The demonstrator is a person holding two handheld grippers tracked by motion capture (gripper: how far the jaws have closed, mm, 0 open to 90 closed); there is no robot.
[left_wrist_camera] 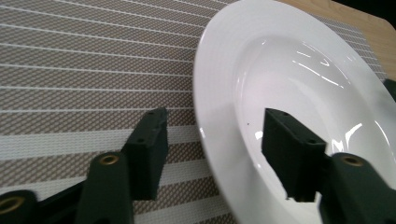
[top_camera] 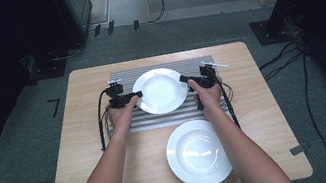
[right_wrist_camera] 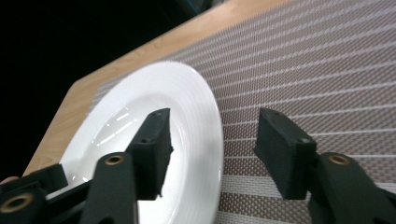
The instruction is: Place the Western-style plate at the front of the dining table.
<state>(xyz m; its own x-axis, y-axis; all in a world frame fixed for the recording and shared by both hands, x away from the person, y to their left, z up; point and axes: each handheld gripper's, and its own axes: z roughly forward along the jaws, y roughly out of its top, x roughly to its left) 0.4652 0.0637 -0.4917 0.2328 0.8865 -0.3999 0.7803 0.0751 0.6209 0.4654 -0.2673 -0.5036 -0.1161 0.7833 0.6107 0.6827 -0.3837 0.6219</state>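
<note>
A near white plate [top_camera: 198, 154] is lying on the wooden bench [top_camera: 85, 151]. Beyond, the left gripper [top_camera: 137, 95] and right gripper [top_camera: 184, 79] are straddling a glossy far plate [top_camera: 160, 90] on the striped mat [top_camera: 120, 77], jaws apart, seemingly unclamped. Grey carpet [top_camera: 18, 147] is lying beyond.

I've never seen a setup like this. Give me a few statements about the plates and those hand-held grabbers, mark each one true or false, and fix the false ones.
1. Two white plates are on the table. True: the far plate lies on the striped mat, the near plate on bare wood.
2. The left gripper is clamped shut on the far plate. False: its fingers are apart, straddling the rim.
3. The right gripper is at the far plate's opposite edge. True.
4. The near plate holds food. False: it is empty.
5. The plates are stacked. False: they lie apart.
</note>
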